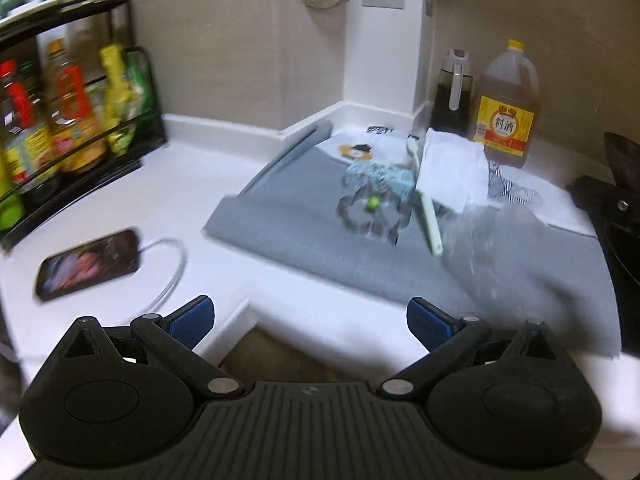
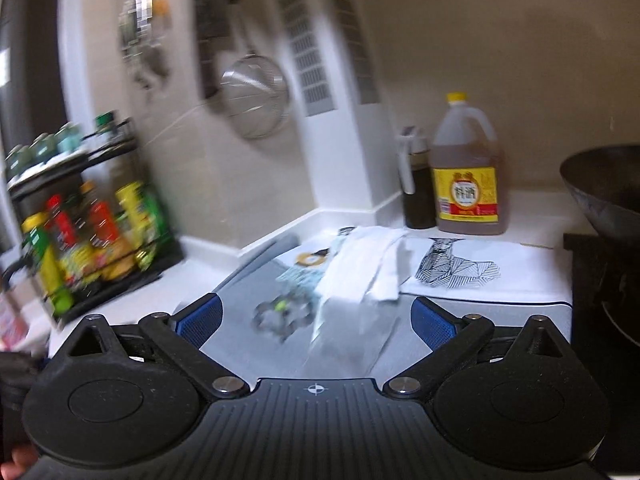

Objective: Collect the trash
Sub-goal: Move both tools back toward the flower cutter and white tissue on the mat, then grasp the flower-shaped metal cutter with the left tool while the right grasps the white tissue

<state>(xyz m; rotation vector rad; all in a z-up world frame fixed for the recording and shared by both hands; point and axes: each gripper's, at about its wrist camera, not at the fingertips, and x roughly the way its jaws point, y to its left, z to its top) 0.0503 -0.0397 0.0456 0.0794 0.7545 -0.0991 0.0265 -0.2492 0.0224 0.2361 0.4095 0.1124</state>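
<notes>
Left wrist view first: the blue fingers [image 1: 192,320] of the left gripper [image 1: 310,322] are spread wide with nothing between them, poised over the edge of the white counter [image 1: 192,196], short of the mess. Beyond them a grey mat [image 1: 304,216] lies across the counter, and the trash sits heaped at its far side: a crumpled white paper [image 1: 450,172], a pale green stick [image 1: 426,208] leaning across it, a clear plastic bag [image 1: 484,236] and a clear wrapper with a small green bit [image 1: 374,203] inside. It looks like leftovers gathered on the mat to keep the counter clean.

The right gripper [image 2: 318,320] is likewise wide open and empty, lined up straight at the clear plastic bag [image 2: 352,332] and the white paper [image 2: 368,268], so I would guess it goes in first.

Off to the side a phone [image 1: 90,264] lies charging, a spice rack [image 1: 68,120] stands against the wall, and a yellow-capped jug [image 2: 466,172] and dark bottle [image 2: 418,188] are tucked into the corner.
</notes>
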